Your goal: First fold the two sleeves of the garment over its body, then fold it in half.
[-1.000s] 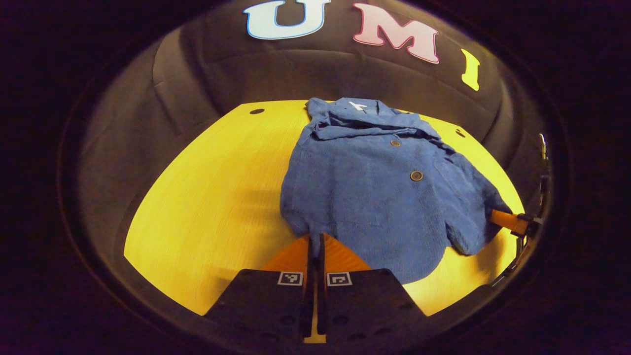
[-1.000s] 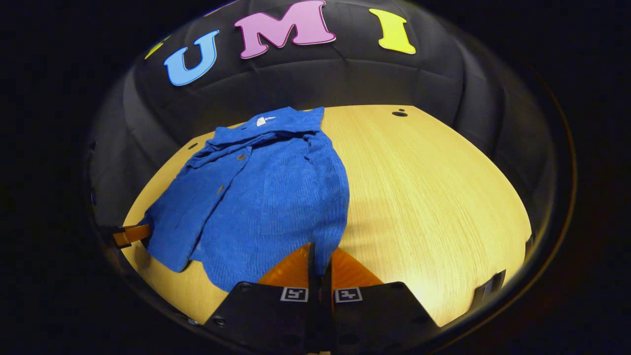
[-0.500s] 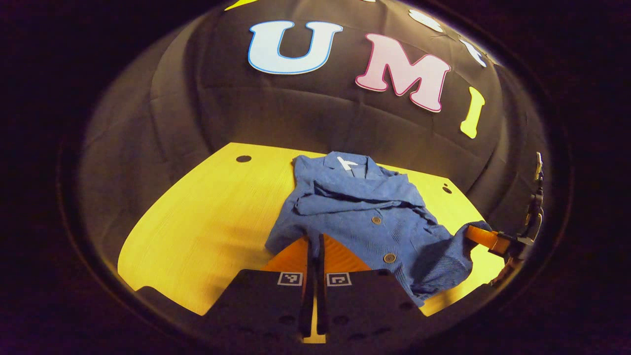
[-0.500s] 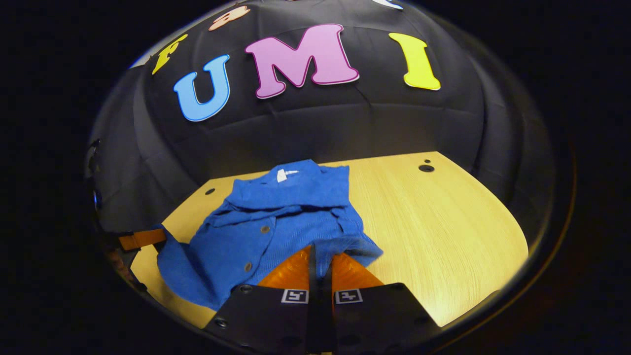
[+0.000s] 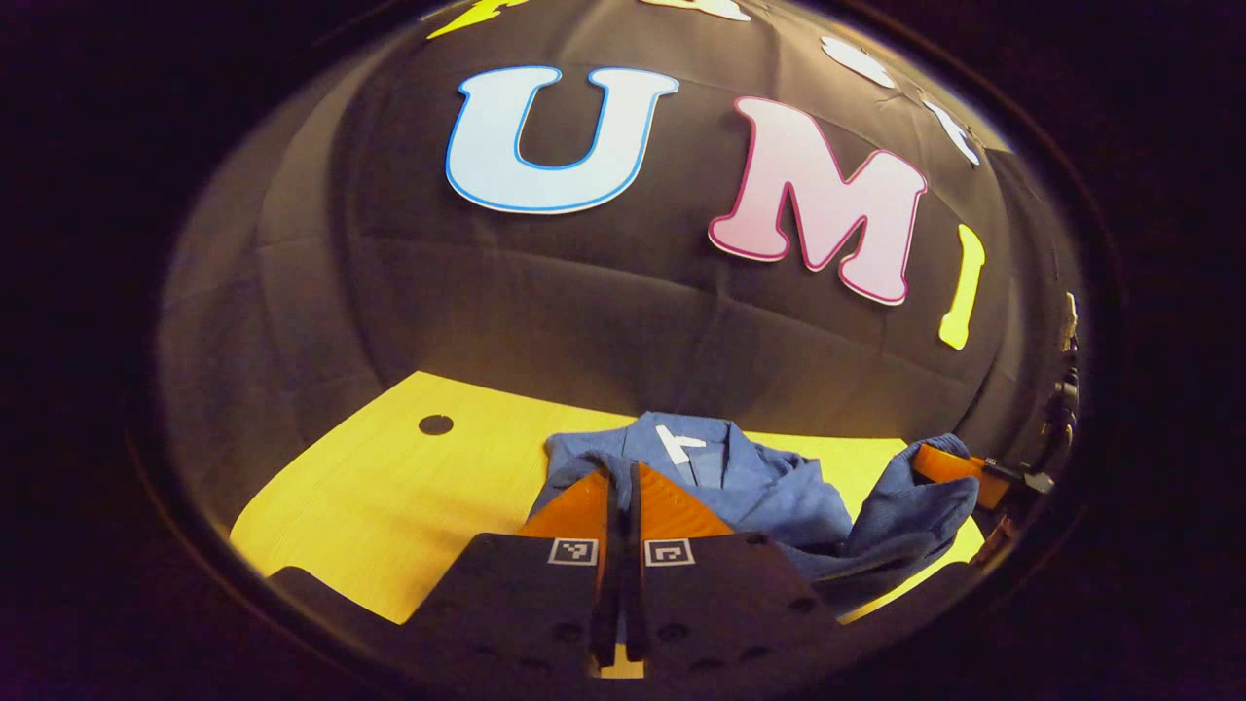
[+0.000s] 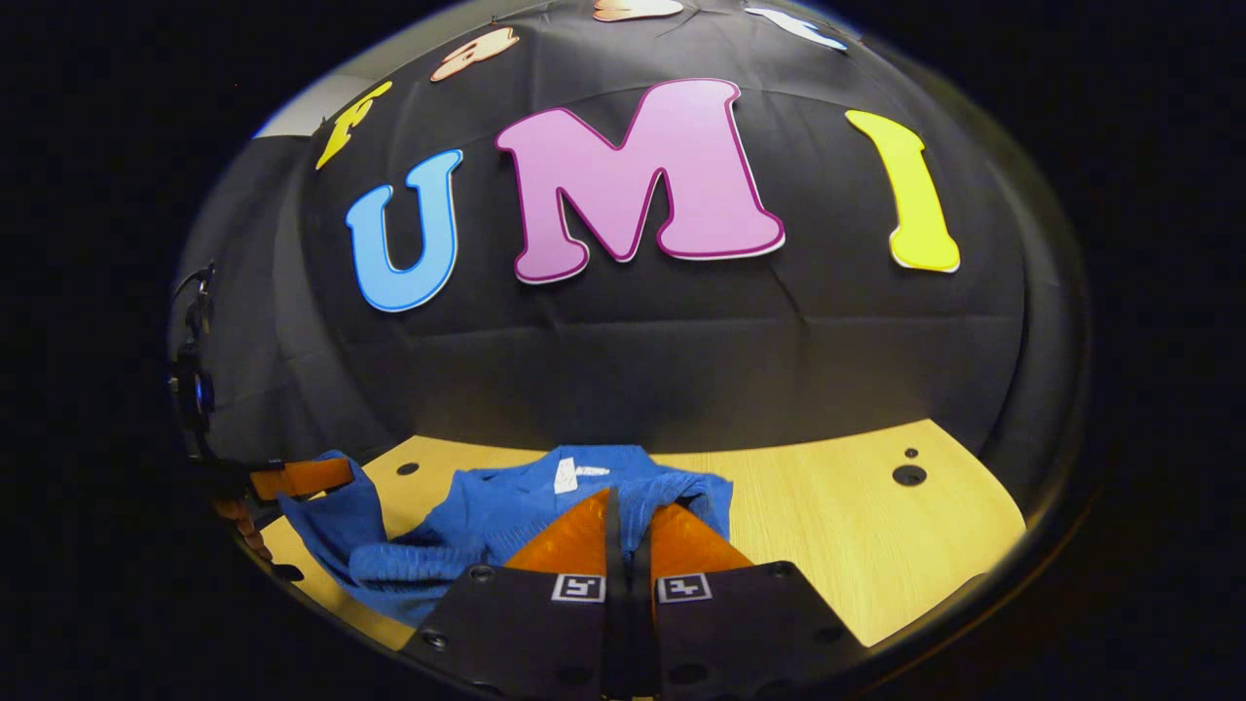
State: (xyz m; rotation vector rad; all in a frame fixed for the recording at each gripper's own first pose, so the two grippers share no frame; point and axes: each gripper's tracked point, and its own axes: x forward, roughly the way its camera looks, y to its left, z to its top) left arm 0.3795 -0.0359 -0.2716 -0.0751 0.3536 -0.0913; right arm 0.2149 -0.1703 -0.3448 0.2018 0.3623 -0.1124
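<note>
what changed: a second ago the blue jacket lay flat, hem toward the cameras. Now both claws have carried the hem corners up and forward toward the collar, and the cloth is bunched low ahead of each claw. So the fold in half is well underway.

left claw: clenched on a hem corner. The fingers sit nearly together with blue cloth pinched between them, same as in the earlier frames, so that grip has held.

right claw: also clenched on its hem corner, cloth showing in the thin gap between the fingers. From the left gripper view it's off to the right with fabric draped from it.

where the jacket is: just ahead of and under both claws, on the worktop. The collar with its white tag lies just past the right claw's fingertips. In the left gripper view the tag sits just ahead and slightly right.

sleeves: looks like they're already folded in, though the bunched cloth hides most of that now.

my read: the hem is close to the collar, so what's left is laying it down evenly and letting go. The middle between the claws sags a bit and might wrinkle.
</note>
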